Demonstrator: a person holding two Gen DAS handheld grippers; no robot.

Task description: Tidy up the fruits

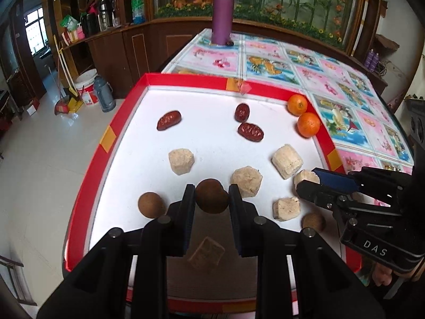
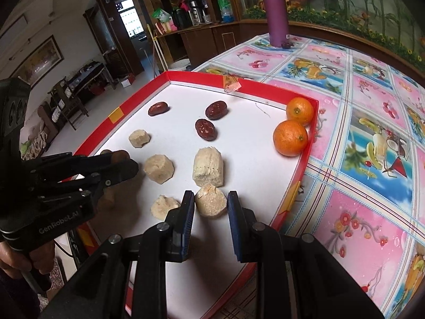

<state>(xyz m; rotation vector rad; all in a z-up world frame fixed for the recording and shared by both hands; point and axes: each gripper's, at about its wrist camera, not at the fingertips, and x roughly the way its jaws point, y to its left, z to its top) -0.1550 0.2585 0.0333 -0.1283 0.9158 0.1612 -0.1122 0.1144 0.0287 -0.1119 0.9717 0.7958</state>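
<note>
Your left gripper (image 1: 212, 195) is clenched on a round brown fruit (image 1: 212, 196), which sits between its two fingers at the near part of the red-rimmed tray (image 1: 186, 79). Your right gripper (image 2: 210, 202) is clenched on a pale beige chunk (image 2: 211, 203) near the right rim of the same tray; in the left wrist view you see this gripper coming in from the right with the chunk at its tips. The tray has a white floor and lies on a table covered with a flowered cloth (image 2: 358, 106). On the white floor, another round brown fruit (image 1: 151, 204) lies just to the left of your left gripper, and a third one (image 1: 313, 221) lies under your right gripper. Several more beige chunks are spread in the middle: one (image 1: 181, 161) to the left, one (image 1: 247, 181) just beside your left gripper's right finger, a taller one (image 2: 208, 169) just behind the chunk that you hold, and one (image 1: 286, 208) nearer to you. Three dark red dates (image 1: 249, 131) lie farther back, two close together and one apart to the left. Two oranges (image 2: 290, 138) are touching each other in the far right corner, against the rim. A purple bottle (image 1: 222, 13) stands upright at the far end of the table, well apart from the tray.
</note>
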